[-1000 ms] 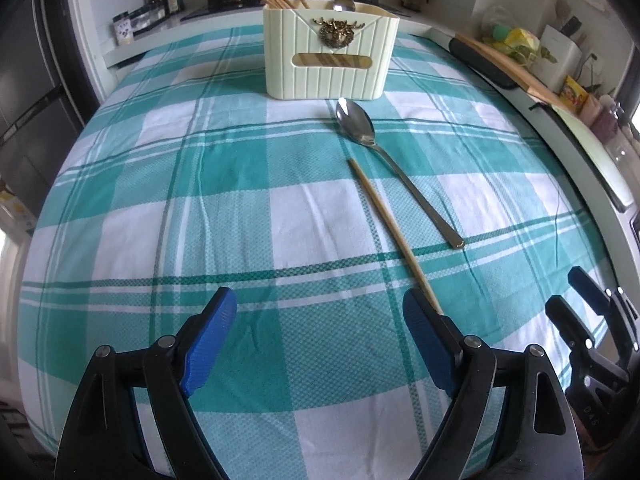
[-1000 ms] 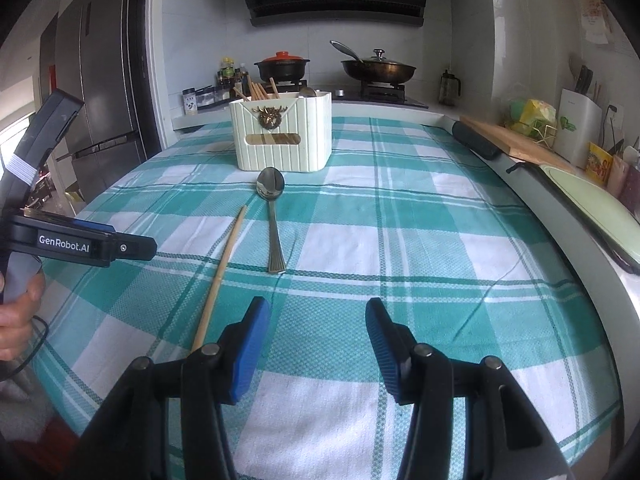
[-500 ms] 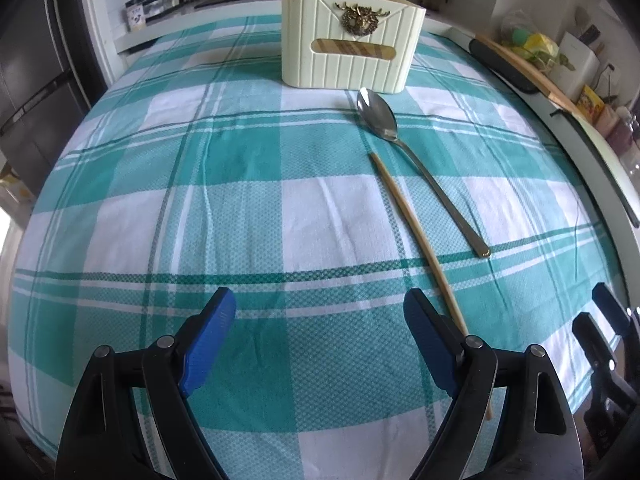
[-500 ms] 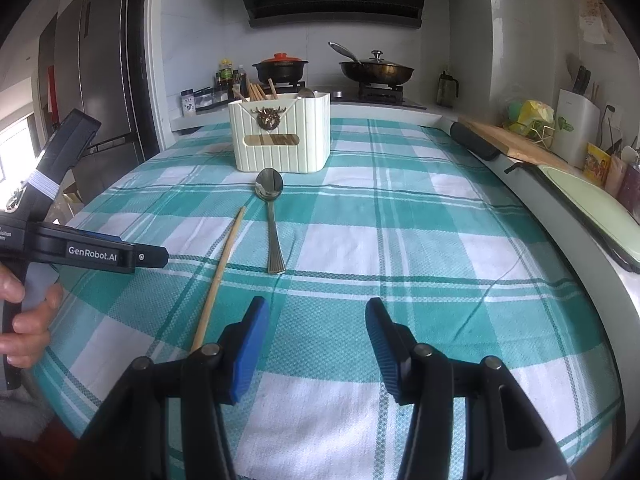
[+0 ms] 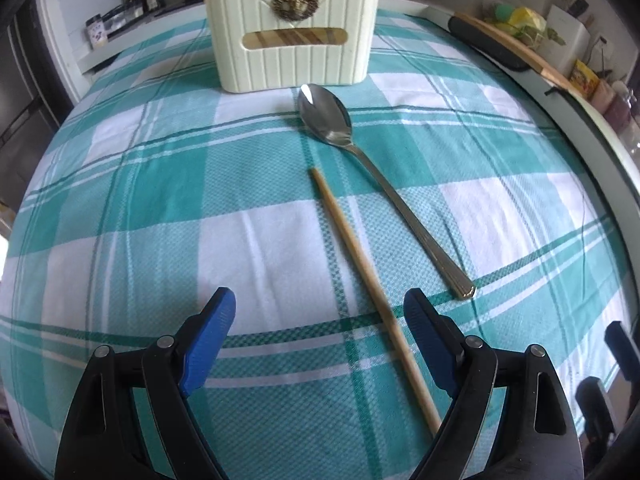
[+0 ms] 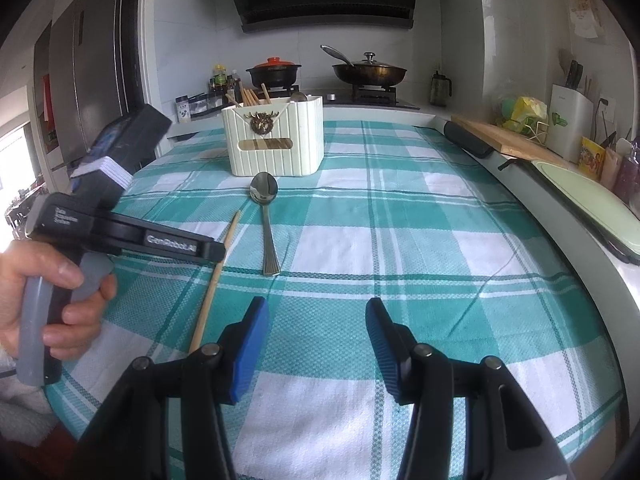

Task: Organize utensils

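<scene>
While the left gripper (image 5: 320,320) hangs tilted down over the checked cloth (image 5: 140,200), its blue jaws stand wide apart with nothing pressed between them, and the near end of the chopstick (image 5: 360,264) runs right in between, closer to the right-hand pad! That chopstick lies flat on the cloth, slanting away toward the holder (image 5: 292,40), and just beside it, not touching, lies the spoon (image 5: 372,176), bowl up by the holder's foot, handle angling back and out to the right. Over in the right wrist view, a hand (image 6: 36,296) grips the left tool's handle at the table's left edge, its dark body reaching across the chopstick. Right gripper (image 6: 316,332) now: jaws parted about halfway, empty, only bare cloth beneath them, well short of the spoon's handle tip and off to the right of the chopstick. Holder sits upright at the far end of the table, cream and ribbed, a gold emblem on its front, with more chopsticks poking out of its left side and one spoon's end showing above its rim at the back.
</scene>
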`<act>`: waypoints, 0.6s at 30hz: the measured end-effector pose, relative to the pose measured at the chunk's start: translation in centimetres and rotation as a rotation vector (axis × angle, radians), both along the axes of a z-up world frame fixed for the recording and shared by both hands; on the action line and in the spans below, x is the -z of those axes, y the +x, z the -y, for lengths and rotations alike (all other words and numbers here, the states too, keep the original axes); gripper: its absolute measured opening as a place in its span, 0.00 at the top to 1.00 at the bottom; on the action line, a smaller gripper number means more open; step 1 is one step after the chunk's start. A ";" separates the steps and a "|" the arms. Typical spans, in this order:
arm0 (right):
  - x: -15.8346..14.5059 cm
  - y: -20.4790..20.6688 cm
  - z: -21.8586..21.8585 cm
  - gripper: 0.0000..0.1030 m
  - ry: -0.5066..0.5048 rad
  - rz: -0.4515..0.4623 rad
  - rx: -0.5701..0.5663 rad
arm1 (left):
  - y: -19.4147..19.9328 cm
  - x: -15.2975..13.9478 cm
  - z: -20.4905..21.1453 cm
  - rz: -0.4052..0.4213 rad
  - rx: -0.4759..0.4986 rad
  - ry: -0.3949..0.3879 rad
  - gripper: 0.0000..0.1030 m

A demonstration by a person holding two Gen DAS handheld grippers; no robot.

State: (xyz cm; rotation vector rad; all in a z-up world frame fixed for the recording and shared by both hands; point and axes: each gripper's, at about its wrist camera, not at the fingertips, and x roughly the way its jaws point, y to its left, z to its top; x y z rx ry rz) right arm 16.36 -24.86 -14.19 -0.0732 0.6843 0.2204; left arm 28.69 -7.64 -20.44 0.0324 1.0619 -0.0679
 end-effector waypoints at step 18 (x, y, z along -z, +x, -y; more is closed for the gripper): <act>0.5 0.1 0.2 0.50 -0.004 -0.022 0.011 | -1.6 0.3 -3.3 0.077 -0.009 0.094 0.08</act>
